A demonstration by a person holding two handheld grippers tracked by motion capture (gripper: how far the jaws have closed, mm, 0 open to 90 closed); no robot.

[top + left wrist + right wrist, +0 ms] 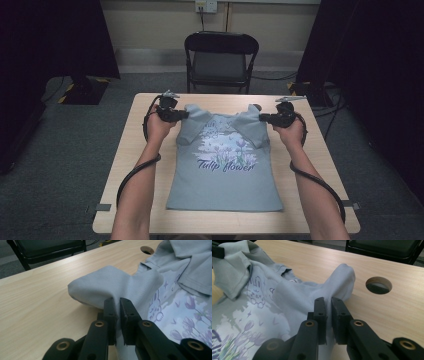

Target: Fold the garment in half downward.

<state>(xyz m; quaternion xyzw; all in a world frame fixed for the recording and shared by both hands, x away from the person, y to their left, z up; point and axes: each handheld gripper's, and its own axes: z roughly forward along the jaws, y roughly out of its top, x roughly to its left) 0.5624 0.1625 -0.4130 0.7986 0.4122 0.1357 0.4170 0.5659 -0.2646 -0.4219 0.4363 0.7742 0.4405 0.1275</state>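
High view shows a pale blue T-shirt (225,170) lying flat on the wooden counter (130,165), print side up, with purple tulips and the words "Tulip flower" on it. The person holds the left gripper (184,114) at one shoulder of the shirt and the right gripper (262,118) at the other shoulder. Both sleeves look folded in over the chest.

Left gripper view shows its black fingers (110,312) pinched tight on a bunch of the blue cloth, right at the edge of the shirt. Right gripper view shows the same thing: its fingers (320,312) are squeezed together on a fold of cloth, near a round hole (378,285) in the counter.

I think the job now is folding the shirt. To do it well, both hands should lift at the same time and the same height, so the shirt stays even. They should keep the pinch firm, because thin cloth can slip out. Then they should bring the top edge straight down toward the bottom edge, and not tug sideways, or the tucked sleeves may flop open.

Some things are hard to see. The neck of the shirt is partly covered by the folded sleeves. I cannot tell how many layers of cloth each pinch holds. The black chair (221,60) behind the counter is cut off in both gripper views.
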